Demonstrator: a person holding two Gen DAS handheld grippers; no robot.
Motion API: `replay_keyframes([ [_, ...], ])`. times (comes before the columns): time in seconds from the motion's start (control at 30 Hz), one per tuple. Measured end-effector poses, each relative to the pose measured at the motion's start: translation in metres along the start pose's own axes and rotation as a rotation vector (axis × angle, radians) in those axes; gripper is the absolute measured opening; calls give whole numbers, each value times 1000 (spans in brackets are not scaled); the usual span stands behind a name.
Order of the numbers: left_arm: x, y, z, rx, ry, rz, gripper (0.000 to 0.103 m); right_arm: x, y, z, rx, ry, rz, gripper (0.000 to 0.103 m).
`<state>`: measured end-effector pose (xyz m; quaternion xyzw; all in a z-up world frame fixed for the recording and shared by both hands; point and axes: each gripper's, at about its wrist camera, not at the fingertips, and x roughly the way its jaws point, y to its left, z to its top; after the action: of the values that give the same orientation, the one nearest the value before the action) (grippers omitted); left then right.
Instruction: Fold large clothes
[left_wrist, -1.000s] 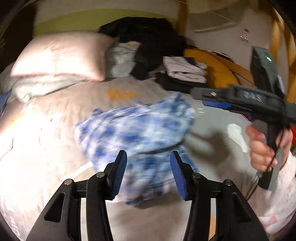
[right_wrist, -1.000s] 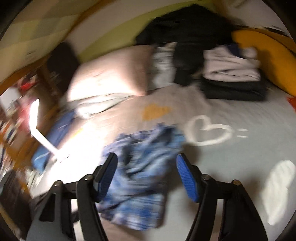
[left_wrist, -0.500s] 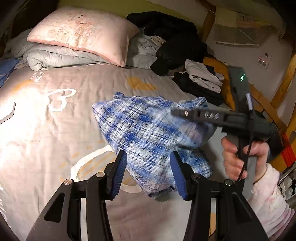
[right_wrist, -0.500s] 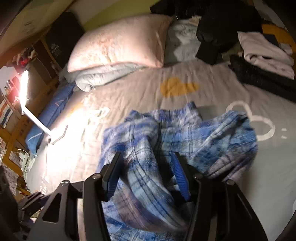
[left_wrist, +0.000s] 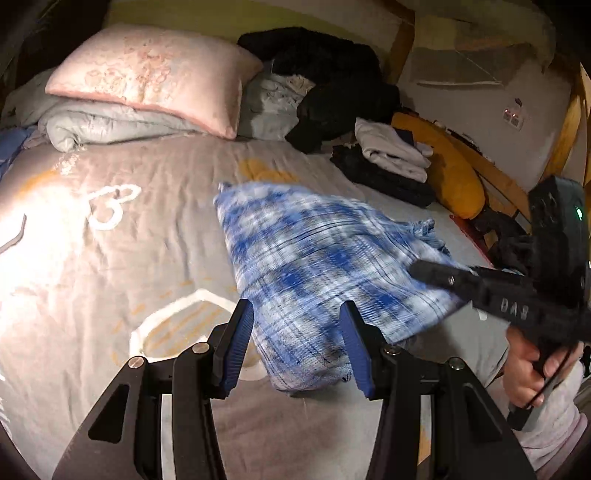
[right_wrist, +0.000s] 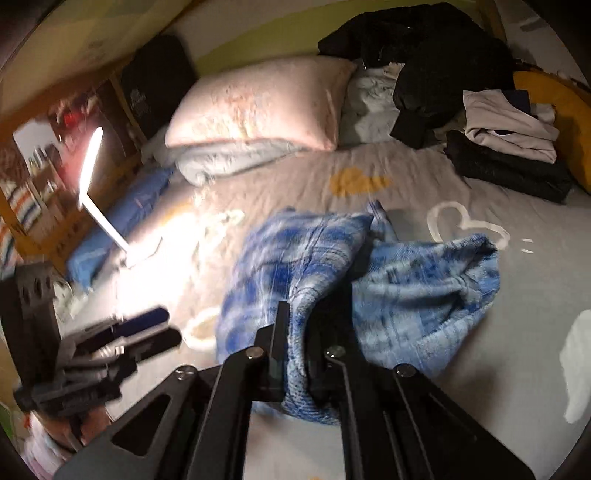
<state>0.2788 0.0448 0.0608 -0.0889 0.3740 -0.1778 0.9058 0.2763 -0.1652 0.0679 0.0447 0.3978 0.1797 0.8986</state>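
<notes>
Blue plaid shirt (left_wrist: 325, 273) bunched up mid-bed, on the grey sheet (left_wrist: 110, 258) with the heart doodles, a bit motion-blurred in both views. Pinched near its front edge by the right gripper (right_wrist: 299, 350), jaws just snapped together with a fold of the cloth squeezed between them, fabric draping off both sides. Right hand (left_wrist: 528, 373) wrapped round that gripper's handle at the right edge of the left view, pale sleeve below it. Left gripper (left_wrist: 295, 347) hovering just in front of the shirt's near corner, jaws spread partway, blue pads clear of the cloth, gripping nothing. Further out: pink pillow (left_wrist: 155, 77) at the head of the bed on top of a grey duvet (left_wrist: 110, 125), heap of black clothes (left_wrist: 332, 85) beside it, small stack of folded stuff (left_wrist: 388, 162) toward the right with a yellow cushion (left_wrist: 450, 177) behind. Bright lamp (right_wrist: 92, 166) glaring at the left side of the bed in the right view, cluttered shelves (right_wrist: 33, 177) behind it.
</notes>
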Motion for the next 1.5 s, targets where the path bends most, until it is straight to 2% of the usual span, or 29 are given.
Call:
replay_keyframes([
  [0.13,19,4,-4,-37,53,-25,47,17,-13,-17,9,112,-14,5],
  [0.27,40,3,-7,-35,133,-58,47,34,-21,-32,-1,178,-21,5],
  [0.37,51,2,-12,-38,163,-50,47,24,-25,-30,9,157,6,7],
  [0.43,56,2,-15,-32,177,-31,48,15,-29,-25,28,127,15,21],
  [0.47,58,3,-17,-34,186,-28,48,10,-31,-21,38,106,15,23],
  [0.6,67,5,-25,-60,221,-44,49,-3,-39,-7,81,27,20,43],
  [0.67,66,1,-25,-42,220,-38,50,0,-42,-2,97,20,26,45],
  [0.73,65,-4,-24,-16,219,-27,51,12,-41,2,82,49,60,47],
  [0.8,65,-6,-26,-3,223,-24,53,28,-37,3,56,76,53,47],
  [0.87,65,-7,-28,7,221,-20,54,45,-34,2,36,94,13,47],
  [0.9,64,-7,-29,9,221,-18,54,51,-34,1,33,96,-3,39],
  [0.93,63,-7,-29,9,218,-18,54,56,-34,1,37,85,-22,10],
  [0.97,62,-8,-29,7,213,-20,54,57,-35,1,47,58,-22,4],
  [1.03,56,-9,-30,4,195,-30,54,39,-38,4,82,-51,-3,4],
  [1.1,50,-9,-28,12,177,-45,55,12,-34,8,53,-153,59,4],
  [1.13,47,-11,-27,22,169,-46,55,2,-29,10,17,-171,53,4],
  [1.17,46,-12,-26,31,164,-39,55,-4,-24,13,-23,-159,9,4],
  [1.2,44,-14,-26,46,157,-25,55,-5,-24,13,-38,-141,-25,14],
  [1.23,44,-15,-25,58,153,-17,55,-5,-29,13,-32,-114,-57,34],
  [1.27,44,-16,-25,68,151,-12,55,-5,-36,12,-1,-116,-65,39],
  [1.4,38,-20,-23,81,122,-44,55,-9,-83,12,200,-93,-92,40],
  [1.5,30,-29,-20,124,73,-50,55,-6,-118,9,328,-24,-157,41],
])
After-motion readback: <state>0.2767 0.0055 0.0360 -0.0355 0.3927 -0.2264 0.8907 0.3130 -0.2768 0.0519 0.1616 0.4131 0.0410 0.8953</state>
